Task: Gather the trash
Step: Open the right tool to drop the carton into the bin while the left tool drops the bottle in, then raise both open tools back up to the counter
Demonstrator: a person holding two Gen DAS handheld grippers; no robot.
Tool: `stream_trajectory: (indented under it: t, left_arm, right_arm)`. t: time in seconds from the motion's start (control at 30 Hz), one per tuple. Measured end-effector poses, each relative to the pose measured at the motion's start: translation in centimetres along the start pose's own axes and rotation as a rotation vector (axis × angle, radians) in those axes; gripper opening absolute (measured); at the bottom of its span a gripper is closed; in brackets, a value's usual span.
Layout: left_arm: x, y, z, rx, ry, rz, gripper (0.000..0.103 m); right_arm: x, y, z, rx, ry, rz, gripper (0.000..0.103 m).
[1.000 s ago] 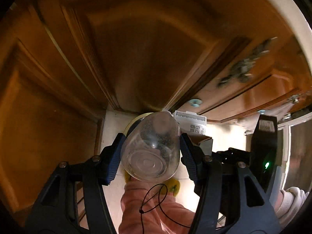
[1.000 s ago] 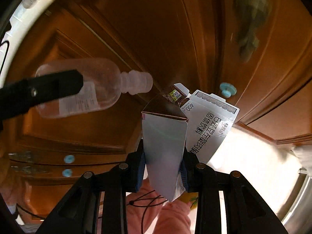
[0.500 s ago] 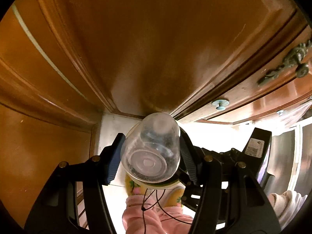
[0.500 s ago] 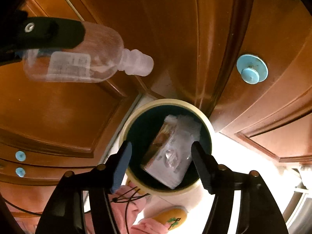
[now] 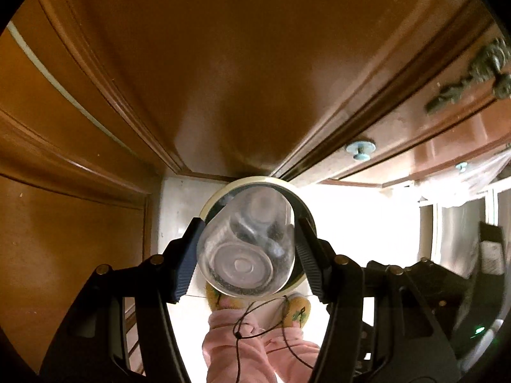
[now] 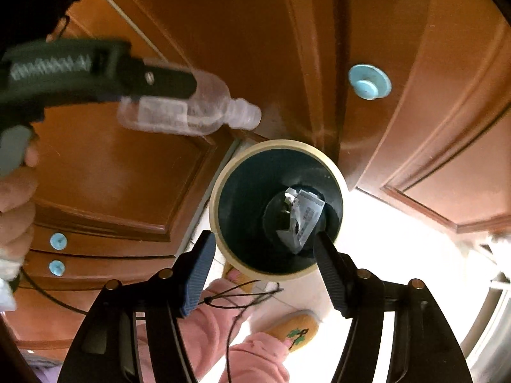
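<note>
My left gripper (image 5: 249, 225) is shut on a clear plastic bottle (image 5: 246, 245), seen bottom-first, pointing down over the round bin (image 5: 220, 193) with a cream rim. In the right wrist view that bottle (image 6: 198, 108) hangs up and left of the bin (image 6: 278, 145), neck towards it, with the left gripper (image 6: 153, 83) around its body. A crumpled white carton (image 6: 301, 217) lies at the bin's dark bottom. Just above the bin's mouth my right gripper (image 6: 265, 239) stands open, nothing between its fingers.
Brown wooden cabinet doors (image 6: 223, 32) with pale blue knobs (image 6: 369, 81) stand close behind the bin. The pale tiled floor (image 5: 351, 217) is very bright on the right. The person's pink trouser legs (image 6: 255, 360) and yellow slippers (image 6: 297, 325) are below the grippers.
The right gripper opened and let the carton go; it now lies in the bin. Both grippers sank towards the bin, and the left one kept its hold on the bottle.
</note>
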State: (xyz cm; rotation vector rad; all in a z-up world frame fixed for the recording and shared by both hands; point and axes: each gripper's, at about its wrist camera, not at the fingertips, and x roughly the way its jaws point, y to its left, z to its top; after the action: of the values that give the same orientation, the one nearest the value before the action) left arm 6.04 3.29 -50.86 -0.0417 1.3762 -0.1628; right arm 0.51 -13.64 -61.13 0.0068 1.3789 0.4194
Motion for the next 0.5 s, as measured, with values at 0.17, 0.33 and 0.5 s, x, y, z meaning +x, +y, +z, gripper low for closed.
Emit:
stream_trajectory:
  t: [0.17,0.33,0.5]
  left_arm:
    - [0.7,-0.4,-0.1,0.017,0.068,-0.025,0.056]
    - [0.2,-0.4,0.1,-0.004,0.096,-0.026,0.056]
    - [-2.6,-0.6,0.0,-0.010,0.092,-0.025,0.056]
  right_arm:
    - [-2.0,0.0,-0.8,0.067,-0.010,0.012,0.065]
    - [-5.6,0.5,-1.2,0.106,-0.020,0.012,0.065]
    - [-8.1,0.4,-0.9,0.111,-0.031,0.001,0.065]
